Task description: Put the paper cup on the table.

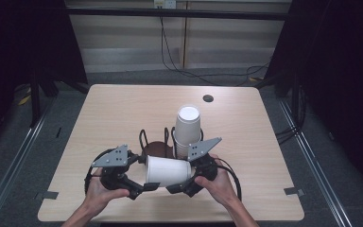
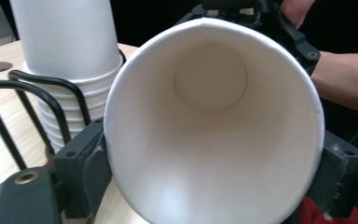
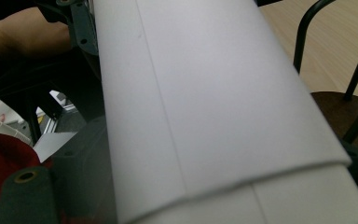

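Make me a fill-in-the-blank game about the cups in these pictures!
1. The paper cup held between the two grippers lies on its ____.
2. The stack of cups stands in a black wire ____.
3. In the left gripper view, the camera looks into the cup's open ____.
4. The held cup and the stacked cups are all the colour ____.

Missing words: side; holder; mouth; white

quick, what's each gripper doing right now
left gripper: shut on the rim end of the white paper cup.
right gripper: shut on the same cup, nearer its base.
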{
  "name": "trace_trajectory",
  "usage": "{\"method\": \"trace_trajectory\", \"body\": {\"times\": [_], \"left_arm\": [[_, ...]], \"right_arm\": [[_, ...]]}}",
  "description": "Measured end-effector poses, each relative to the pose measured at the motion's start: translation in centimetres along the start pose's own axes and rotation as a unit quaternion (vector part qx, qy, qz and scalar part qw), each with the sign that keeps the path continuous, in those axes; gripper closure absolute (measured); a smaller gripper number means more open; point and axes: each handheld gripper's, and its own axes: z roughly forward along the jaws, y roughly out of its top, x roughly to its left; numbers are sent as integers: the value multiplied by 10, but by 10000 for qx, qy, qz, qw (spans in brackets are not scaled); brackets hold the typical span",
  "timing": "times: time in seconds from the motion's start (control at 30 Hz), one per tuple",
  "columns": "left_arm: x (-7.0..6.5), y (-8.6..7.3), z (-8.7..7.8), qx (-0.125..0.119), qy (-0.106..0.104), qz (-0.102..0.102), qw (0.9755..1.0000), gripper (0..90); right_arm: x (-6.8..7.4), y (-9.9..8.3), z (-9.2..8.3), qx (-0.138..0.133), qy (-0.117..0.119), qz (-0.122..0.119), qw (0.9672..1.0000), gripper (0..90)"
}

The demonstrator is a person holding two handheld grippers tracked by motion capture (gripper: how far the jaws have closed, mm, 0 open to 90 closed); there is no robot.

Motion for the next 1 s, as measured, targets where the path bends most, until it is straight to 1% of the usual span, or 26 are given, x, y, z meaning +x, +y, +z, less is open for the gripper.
{"method": "trace_trajectory", "body": {"times": [0.03, 0.07, 0.1, 0.13, 0.23, 0.27, 0.5, 0.57, 0.63, 0.67, 0.73, 0.77, 0.8, 0.93, 1.0], "left_arm": [[0, 0, 0, 8, 19, 0, 10000, 153], [1, 0, 0, 9, 33, -44, 10000, 153], [1, 0, 0, 10, 45, -64, 10000, 153], [3, 0, -1, 37, 65, -112, 9999, 153], [4, 0, -3, 50, 92, -166, 9998, 153], [4, 1, -4, 52, 141, -153, 9998, 153], [9, 2, -7, 81, 117, -242, 9996, 153], [10, 2, -8, 125, 139, -282, 9994, 153], [11, 2, -10, 148, 168, -293, 9993, 153], [11, 2, -10, 173, 197, -331, 9991, 153], [12, 1, -10, 249, 248, -336, 9988, 152], [13, 0, -10, 265, 231, -349, 9988, 151], [13, 0, -10, 325, 276, -362, 9984, 151], [16, -1, -12, 421, 322, -438, 9976, 151], [16, -1, -14, 458, 331, -445, 9974, 151]], "right_arm": [[0, 0, 0, 0, 0, 0, 10000, 141], [0, 0, 0, -5, -25, 9, 10000, 140], [0, 0, -1, 39, -94, 51, 9999, 141], [-1, -1, -2, 27, -224, 83, 9997, 142], [-3, -2, -4, -28, -217, 113, 9997, 140], [-3, -2, -5, -58, -233, 117, 9996, 140], [-3, -4, -15, -247, -353, 137, 9990, 138], [-2, -5, -17, -264, -375, 138, 9989, 138], [-1, -5, -19, -288, -444, 141, 9985, 137], [-1, -5, -20, -287, -476, 134, 9984, 137], [-1, -6, -22, -285, -599, 141, 9977, 137], [-1, -7, -23, -303, -595, 150, 9977, 137], [-2, -7, -23, -315, -596, 140, 9976, 137], [-3, -8, -27, -369, -693, 166, 9968, 137], [-3, -8, -28, -382, -757, 172, 9962, 138]]}}
